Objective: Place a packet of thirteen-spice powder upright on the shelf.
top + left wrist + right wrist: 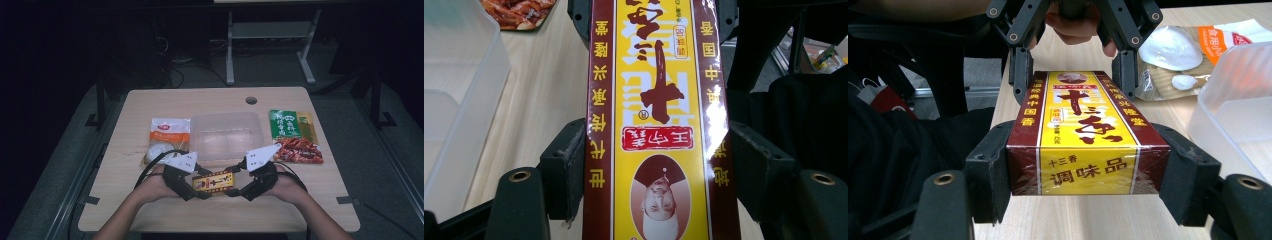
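Observation:
A long yellow and maroon spice box (215, 181) is held between both grippers just above the wooden table (150, 210), near its front edge. My left gripper (200, 187) grips the box's left end, its pads pressed on both long sides of the box (659, 100). My right gripper (235, 186) holds the other end, and its jaws clamp the sides of the box (1083, 125). In the right gripper view, the left gripper (1073, 75) shows at the far end with a hand behind it.
A clear plastic container (227, 135) stands just behind the grippers. A white and orange bag (167, 137) lies to its left. A green packet (290, 125) and a red food packet (300, 150) lie to its right. A round hole (251, 100) marks the table's far side.

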Demonstrator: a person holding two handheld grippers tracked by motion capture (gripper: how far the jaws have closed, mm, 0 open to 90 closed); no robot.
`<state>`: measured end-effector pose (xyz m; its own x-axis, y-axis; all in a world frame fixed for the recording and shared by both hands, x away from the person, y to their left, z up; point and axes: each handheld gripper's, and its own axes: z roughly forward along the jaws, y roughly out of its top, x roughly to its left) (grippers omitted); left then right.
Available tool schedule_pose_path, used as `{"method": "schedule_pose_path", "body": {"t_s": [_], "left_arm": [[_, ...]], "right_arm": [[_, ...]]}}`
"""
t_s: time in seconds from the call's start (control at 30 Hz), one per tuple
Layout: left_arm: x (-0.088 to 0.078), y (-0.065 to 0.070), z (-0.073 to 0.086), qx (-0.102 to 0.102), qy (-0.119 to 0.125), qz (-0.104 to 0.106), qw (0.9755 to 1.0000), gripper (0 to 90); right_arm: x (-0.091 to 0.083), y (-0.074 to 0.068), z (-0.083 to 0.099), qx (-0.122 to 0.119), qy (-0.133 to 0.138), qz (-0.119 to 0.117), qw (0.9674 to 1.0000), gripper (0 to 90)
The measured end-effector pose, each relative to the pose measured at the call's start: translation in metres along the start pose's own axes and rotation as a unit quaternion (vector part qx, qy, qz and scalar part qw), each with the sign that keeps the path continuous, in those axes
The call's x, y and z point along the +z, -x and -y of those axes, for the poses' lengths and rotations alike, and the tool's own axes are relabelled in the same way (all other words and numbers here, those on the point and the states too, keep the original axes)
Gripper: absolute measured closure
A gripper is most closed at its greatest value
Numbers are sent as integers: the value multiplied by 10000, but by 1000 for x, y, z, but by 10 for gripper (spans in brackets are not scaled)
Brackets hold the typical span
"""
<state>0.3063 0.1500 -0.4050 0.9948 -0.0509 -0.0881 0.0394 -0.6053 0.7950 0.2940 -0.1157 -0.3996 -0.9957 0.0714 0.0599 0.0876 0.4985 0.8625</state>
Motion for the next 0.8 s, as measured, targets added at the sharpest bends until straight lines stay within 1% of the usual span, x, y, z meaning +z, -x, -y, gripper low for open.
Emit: {"method": "schedule_pose_path", "body": {"t_s": [0.03,0.07,0.13,0.17,0.23,0.3,0.33,0.37,0.4,0.43,0.5,0.53,0.57,0.6,0.63,0.77,0.8], "left_arm": [[1,0,1,-30,-22,16,10000,314],[3,0,1,-107,-69,12,9999,311],[5,0,2,-169,-155,-117,9997,253],[5,0,3,-256,-159,-150,9994,219],[2,0,5,-338,-179,-215,9990,166],[-2,2,9,-462,-160,-275,9984,152],[-5,2,12,-472,-190,-329,9982,149],[-8,4,15,-527,-202,-394,9976,147],[-11,6,19,-597,-217,-476,9968,147],[-13,7,21,-600,-264,-536,9964,146],[-18,11,28,-687,-323,-688,9947,146],[-20,13,31,-741,-357,-751,9938,146],[-22,13,34,-791,-379,-827,9927,147],[-24,14,36,-887,-381,-904,9912,147],[-26,15,39,-936,-382,-963,9902,148],[-34,22,48,-1051,-334,-1193,9867,147],[-35,24,52,-1066,-346,-1277,9855,147]], "right_arm": [[0,0,0,17,-21,2,10000,317],[0,0,0,36,-52,-17,10000,318],[1,0,1,38,-123,-2,9999,319],[1,0,1,33,-160,21,9999,319],[-1,0,2,18,-224,59,9997,320],[-3,0,2,63,-209,84,9997,320],[-4,0,3,97,-214,108,9997,320],[-5,1,3,66,-239,140,9996,320],[-6,1,4,159,-245,143,9995,320],[-8,1,5,135,-275,176,9994,320],[-10,2,7,107,-318,229,9992,320],[-11,2,7,175,-307,236,9991,320],[-12,2,8,174,-319,257,9990,320],[-14,2,9,192,-334,278,9989,320],[-15,2,9,212,-336,309,9987,320],[-21,3,10,266,-359,402,9982,320],[-22,5,10,193,-374,425,9982,320]]}}
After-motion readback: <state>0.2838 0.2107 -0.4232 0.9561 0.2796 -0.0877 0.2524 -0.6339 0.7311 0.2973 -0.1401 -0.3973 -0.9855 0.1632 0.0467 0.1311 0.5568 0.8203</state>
